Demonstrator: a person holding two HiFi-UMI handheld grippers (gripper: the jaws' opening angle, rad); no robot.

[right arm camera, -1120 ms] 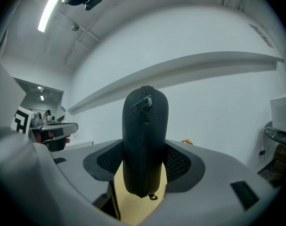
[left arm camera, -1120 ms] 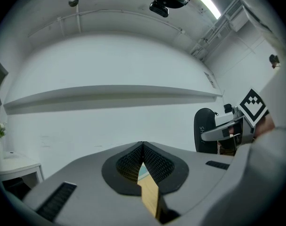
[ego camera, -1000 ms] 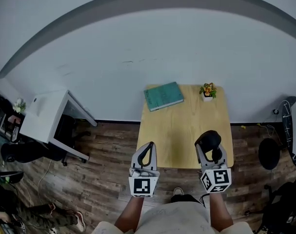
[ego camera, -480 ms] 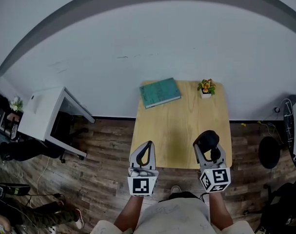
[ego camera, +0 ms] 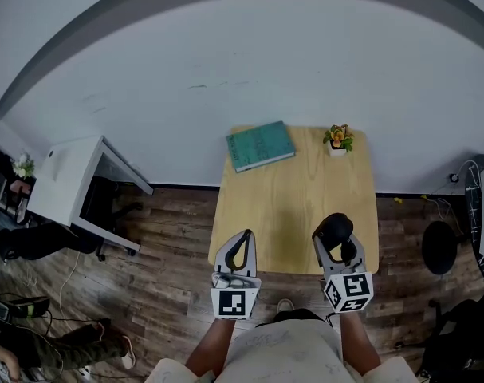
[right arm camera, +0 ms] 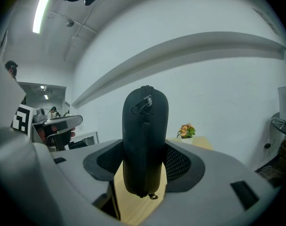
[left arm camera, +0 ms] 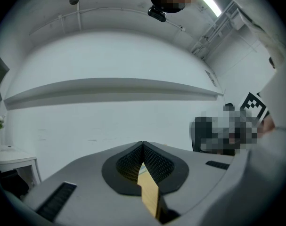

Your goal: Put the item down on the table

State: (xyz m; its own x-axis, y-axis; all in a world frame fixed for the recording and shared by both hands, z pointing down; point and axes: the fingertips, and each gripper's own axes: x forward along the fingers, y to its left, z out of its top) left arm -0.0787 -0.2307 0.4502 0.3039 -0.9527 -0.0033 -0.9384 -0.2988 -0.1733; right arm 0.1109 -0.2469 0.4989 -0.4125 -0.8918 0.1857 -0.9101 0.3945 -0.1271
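Two near-level claws: right claw [ego camera: 336, 242] tight on black case [right arm camera: 143, 140], left claw [left arm camera: 143, 147] closed.

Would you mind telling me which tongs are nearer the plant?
Right: the right tongs, gripping a case, are directly in line with the plant; the left tongs are offset to its left.

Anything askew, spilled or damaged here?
Nothing stands out. The teal book lies flat far left on the table, the potted plant stands upright far right, and the black case is clamped in the right gripper.
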